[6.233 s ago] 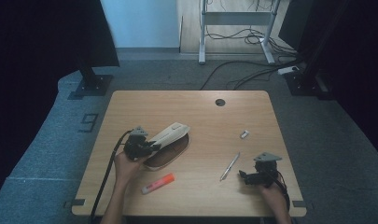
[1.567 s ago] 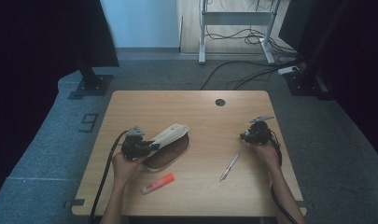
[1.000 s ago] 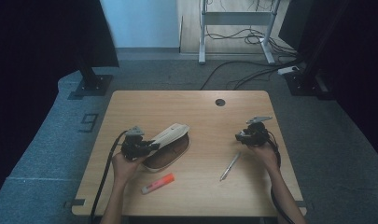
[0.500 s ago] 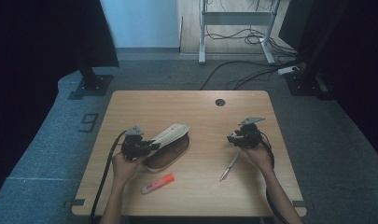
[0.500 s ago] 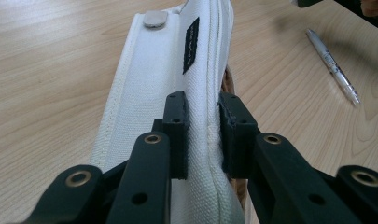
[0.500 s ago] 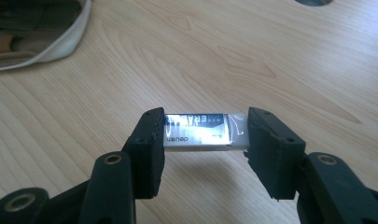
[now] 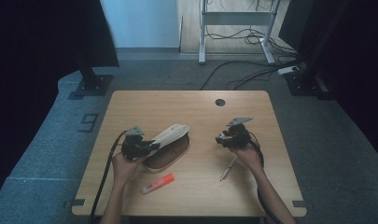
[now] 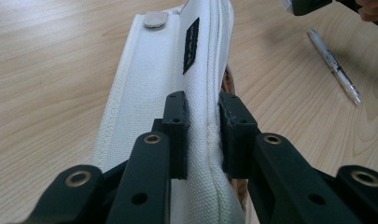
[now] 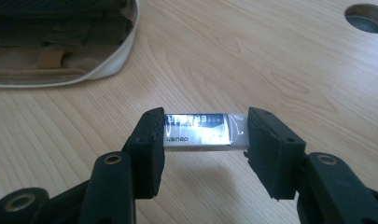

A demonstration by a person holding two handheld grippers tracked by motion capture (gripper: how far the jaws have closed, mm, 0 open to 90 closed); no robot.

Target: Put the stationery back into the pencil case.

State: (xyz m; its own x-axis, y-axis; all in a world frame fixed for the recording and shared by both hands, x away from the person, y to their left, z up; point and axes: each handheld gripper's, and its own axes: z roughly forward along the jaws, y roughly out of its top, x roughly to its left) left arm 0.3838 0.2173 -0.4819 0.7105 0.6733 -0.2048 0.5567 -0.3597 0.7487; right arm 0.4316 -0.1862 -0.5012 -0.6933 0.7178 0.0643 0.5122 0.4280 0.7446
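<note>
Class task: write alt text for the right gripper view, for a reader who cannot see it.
Two black jaws of the right gripper clamp an eraser by its ends, above a wooden table. An open white pencil case lies at top left, and a round hole at top right.

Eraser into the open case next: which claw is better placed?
Right. The right claw already grips the eraser, lifted off the table, with the pencil case's open inside facing it. The left claw is busy pinching the case's flap up.
</note>
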